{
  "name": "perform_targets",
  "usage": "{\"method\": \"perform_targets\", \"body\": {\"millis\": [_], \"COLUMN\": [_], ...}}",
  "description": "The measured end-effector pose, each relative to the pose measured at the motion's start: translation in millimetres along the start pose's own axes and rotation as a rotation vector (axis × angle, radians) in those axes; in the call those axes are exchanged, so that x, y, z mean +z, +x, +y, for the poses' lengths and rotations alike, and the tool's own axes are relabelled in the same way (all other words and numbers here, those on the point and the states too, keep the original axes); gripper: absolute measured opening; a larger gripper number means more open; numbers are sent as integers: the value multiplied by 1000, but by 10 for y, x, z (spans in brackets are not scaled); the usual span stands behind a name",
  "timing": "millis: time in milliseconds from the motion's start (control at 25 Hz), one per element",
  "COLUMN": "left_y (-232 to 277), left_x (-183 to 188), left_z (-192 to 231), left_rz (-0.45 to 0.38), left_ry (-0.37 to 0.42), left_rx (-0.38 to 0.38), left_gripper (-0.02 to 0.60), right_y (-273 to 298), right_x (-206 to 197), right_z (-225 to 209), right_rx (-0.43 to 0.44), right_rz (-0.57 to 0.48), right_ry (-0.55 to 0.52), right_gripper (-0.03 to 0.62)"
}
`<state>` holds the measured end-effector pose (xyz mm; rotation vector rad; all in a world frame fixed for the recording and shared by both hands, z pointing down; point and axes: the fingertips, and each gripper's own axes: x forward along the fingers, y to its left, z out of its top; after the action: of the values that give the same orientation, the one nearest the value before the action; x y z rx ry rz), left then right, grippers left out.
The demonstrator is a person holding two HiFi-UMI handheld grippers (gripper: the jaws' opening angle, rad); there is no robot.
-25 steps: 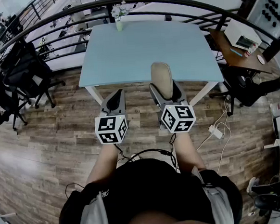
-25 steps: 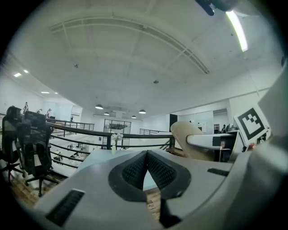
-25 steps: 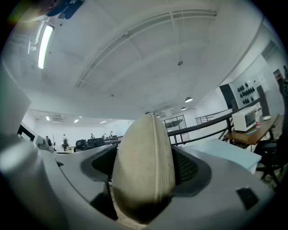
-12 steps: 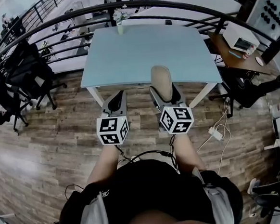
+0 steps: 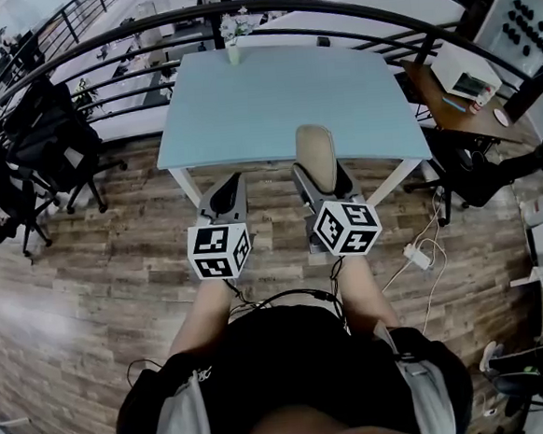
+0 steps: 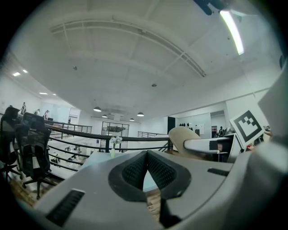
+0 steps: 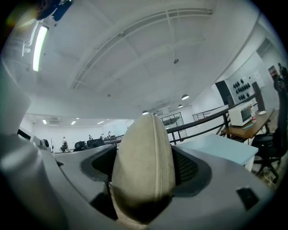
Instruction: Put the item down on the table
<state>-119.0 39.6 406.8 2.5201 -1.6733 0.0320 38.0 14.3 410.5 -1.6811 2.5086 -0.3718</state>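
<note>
A beige oval zip case (image 5: 316,157) stands on edge between the jaws of my right gripper (image 5: 323,174), which is shut on it; its tip reaches over the near edge of the light blue table (image 5: 244,110). In the right gripper view the case (image 7: 144,166) fills the gap between the jaws, seam facing the camera. My left gripper (image 5: 223,195) is held level beside it, over the wood floor just short of the table, shut with its pads touching and nothing between them (image 6: 146,173). From the left gripper view the case (image 6: 188,137) shows at the right.
A small vase of white flowers (image 5: 231,37) stands at the table's far edge, against a black railing (image 5: 100,61). Black office chairs (image 5: 32,151) are at the left. A wooden desk with a microwave (image 5: 467,79) and a chair stand at the right. Cables and a power strip (image 5: 417,254) lie on the floor.
Both grippers have stayed almost in place; the view shifted slightly and the case sits a little lower in frame. Neither grip has changed.
</note>
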Motion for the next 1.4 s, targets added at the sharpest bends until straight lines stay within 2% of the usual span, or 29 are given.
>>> {"method": "perform_targets", "body": {"millis": [400, 720, 960, 1400], "left_y": [-27, 42, 339, 1329], "left_x": [84, 72, 57, 84], "left_z": [488, 684, 655, 625], "left_rz": [-43, -27, -39, -31], "left_ry": [-11, 12, 33, 50], "left_rx": [40, 41, 33, 3], "left_gripper": [14, 14, 14, 14], "right_y": [400, 571, 750, 1362], "right_x": [-29, -44, -36, 80], "right_z": [359, 450, 198, -527], "right_rx": [38, 42, 31, 2], "right_rz": [-3, -24, -49, -59], "right_ry": [-32, -9, -10, 13], "right_gripper": [379, 379, 379, 379]}}
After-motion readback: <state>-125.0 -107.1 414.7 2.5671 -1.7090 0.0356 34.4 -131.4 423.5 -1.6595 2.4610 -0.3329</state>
